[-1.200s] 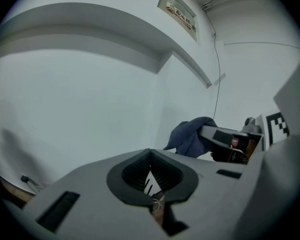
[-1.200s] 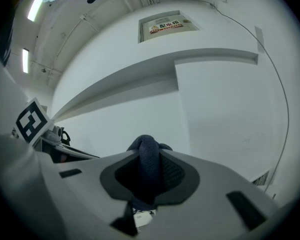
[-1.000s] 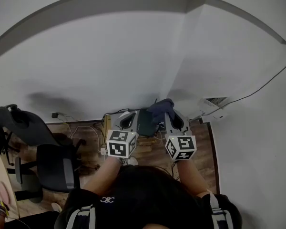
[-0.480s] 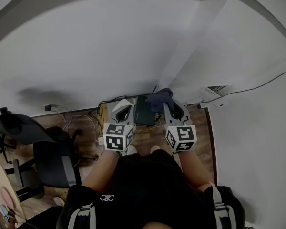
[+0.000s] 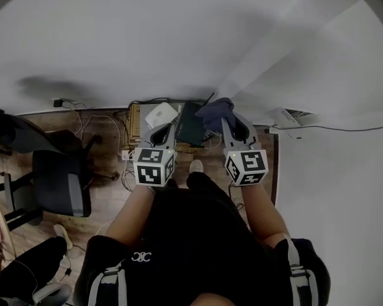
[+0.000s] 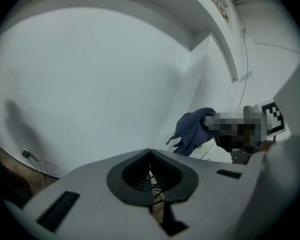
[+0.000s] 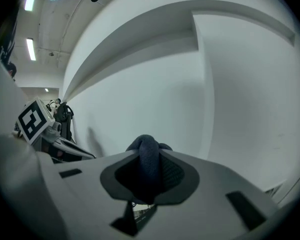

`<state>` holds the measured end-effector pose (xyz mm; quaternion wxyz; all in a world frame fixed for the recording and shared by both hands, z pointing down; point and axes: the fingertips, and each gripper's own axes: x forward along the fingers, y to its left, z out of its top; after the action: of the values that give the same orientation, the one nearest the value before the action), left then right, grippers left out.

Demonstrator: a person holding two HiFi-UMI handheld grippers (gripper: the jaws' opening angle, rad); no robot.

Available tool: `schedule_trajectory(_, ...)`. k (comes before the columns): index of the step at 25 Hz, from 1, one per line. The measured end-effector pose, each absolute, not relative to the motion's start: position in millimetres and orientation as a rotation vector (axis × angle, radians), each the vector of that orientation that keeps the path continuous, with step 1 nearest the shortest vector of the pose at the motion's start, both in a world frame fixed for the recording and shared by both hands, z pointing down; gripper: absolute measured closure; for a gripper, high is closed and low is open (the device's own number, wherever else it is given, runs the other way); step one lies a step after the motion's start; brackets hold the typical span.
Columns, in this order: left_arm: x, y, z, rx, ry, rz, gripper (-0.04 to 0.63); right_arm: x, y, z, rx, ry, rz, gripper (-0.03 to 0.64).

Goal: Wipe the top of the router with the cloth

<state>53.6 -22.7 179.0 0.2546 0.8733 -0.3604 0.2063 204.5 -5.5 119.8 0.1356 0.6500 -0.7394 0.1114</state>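
Right hand-held gripper (image 5: 225, 123) clamping blue cloth (image 5: 216, 110) just beside router (image 5: 190, 126), left hand-held gripper (image 5: 161, 132) closed, empty

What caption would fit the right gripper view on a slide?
Right gripper, jaws shut on a bunched dark blue cloth, facing a plain white wall.

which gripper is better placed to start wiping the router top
Right. The right gripper is shut on the cloth, which hangs by the dark router's right edge in the head view. The left gripper is shut with nothing between its jaws.
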Motion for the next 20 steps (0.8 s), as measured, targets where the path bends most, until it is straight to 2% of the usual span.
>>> schedule_trajectory(6, 53.6, -19.3, 214.8, 2.261, -1.042, 0.585, 0.594, 213.4, -27.2, 158.8, 1.747, -2.159, 0.396, 0.575)
schedule_trajectory(20, 18.7, -24.7, 332.7, 1.994, -1.221, 0.577, 0.594, 198.2, -77.1, 326.9, 1.435, -2.028, 0.584, 0.575)
